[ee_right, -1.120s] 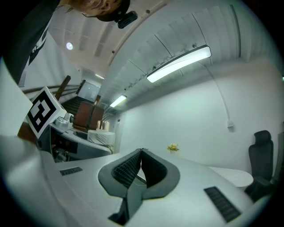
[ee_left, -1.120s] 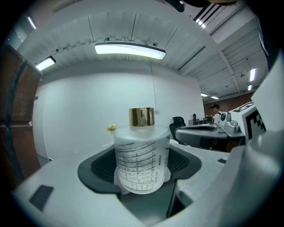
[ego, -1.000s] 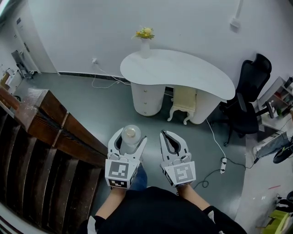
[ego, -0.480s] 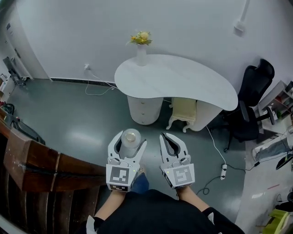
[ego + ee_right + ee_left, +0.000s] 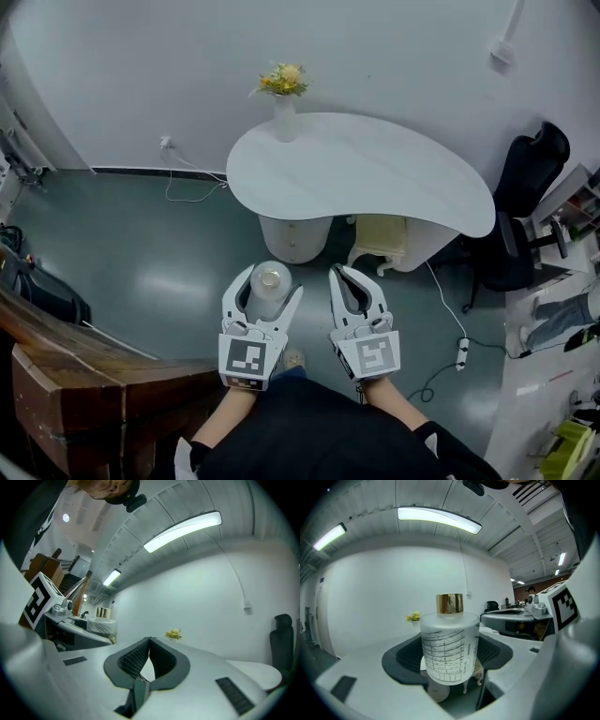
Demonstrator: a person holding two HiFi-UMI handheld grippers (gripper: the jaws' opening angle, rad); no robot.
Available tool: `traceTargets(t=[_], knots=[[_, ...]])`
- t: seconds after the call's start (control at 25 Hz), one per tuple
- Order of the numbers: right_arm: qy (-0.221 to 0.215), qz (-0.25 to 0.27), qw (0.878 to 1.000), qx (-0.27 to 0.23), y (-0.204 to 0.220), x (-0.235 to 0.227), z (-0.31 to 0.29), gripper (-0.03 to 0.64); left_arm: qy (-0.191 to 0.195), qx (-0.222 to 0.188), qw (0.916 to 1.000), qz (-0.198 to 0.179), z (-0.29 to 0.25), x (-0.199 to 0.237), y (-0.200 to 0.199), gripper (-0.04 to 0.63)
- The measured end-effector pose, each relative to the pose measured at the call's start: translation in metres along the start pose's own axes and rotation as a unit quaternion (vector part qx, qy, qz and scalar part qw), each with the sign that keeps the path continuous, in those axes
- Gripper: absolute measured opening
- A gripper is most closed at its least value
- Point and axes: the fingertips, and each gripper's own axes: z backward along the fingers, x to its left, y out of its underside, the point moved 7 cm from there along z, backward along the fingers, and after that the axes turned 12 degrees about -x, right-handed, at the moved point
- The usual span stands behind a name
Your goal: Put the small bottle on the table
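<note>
A small frosted bottle (image 5: 269,288) with a gold cap sits upright between the jaws of my left gripper (image 5: 264,289), which is shut on it. In the left gripper view the bottle (image 5: 449,646) fills the centre, its printed lines facing me. My right gripper (image 5: 356,284) is held beside the left one, shut with nothing in it; its jaw tips meet in the right gripper view (image 5: 149,639). The white curved table (image 5: 375,169) stands ahead of both grippers, above floor level, some way off.
A white vase with yellow flowers (image 5: 282,98) stands on the table's far left end. A cream stool (image 5: 381,244) is tucked under the table. A black office chair (image 5: 530,187) is at the right. A dark wooden counter (image 5: 84,398) runs along my left.
I have walked closer to the table, which now sits larger and nearer. The wooden counter has slid back to my lower left. Both grippers keep their hold and pose.
</note>
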Motion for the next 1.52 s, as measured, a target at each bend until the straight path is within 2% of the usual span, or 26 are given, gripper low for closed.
traceTargets(t=[0.12, 0.24, 0.4, 1.0, 1.24, 1.52], knots=[[0.006, -0.001, 1.000, 0.002, 0.006, -0.007, -0.012, 0.023, 0.007, 0.004, 0.9999, -0.006, -0.012, 0.008, 0.004, 0.333], [0.006, -0.004, 1.000, 0.018, 0.011, -0.007, -0.021, 0.023, 0.006, 0.007, 0.9999, 0.008, -0.018, 0.016, 0.006, 0.333], [0.005, 0.000, 1.000, 0.004, 0.014, -0.009, -0.034, 0.023, 0.017, -0.001, 0.9997, 0.016, -0.024, 0.023, 0.004, 0.333], [-0.015, 0.007, 1.000, 0.000, 0.024, -0.010, -0.072, 0.023, 0.003, 0.004, 0.9997, 0.024, -0.044, 0.058, 0.020, 0.333], [-0.034, 0.011, 0.999, -0.011, 0.037, -0.026, -0.108, 0.023, 0.002, -0.001, 0.9995, 0.032, -0.075, 0.075, 0.028, 0.333], [-0.058, 0.011, 0.998, -0.016, 0.065, -0.067, -0.179, 0.023, -0.004, -0.008, 0.9998, 0.016, -0.142, 0.107, 0.034, 0.333]])
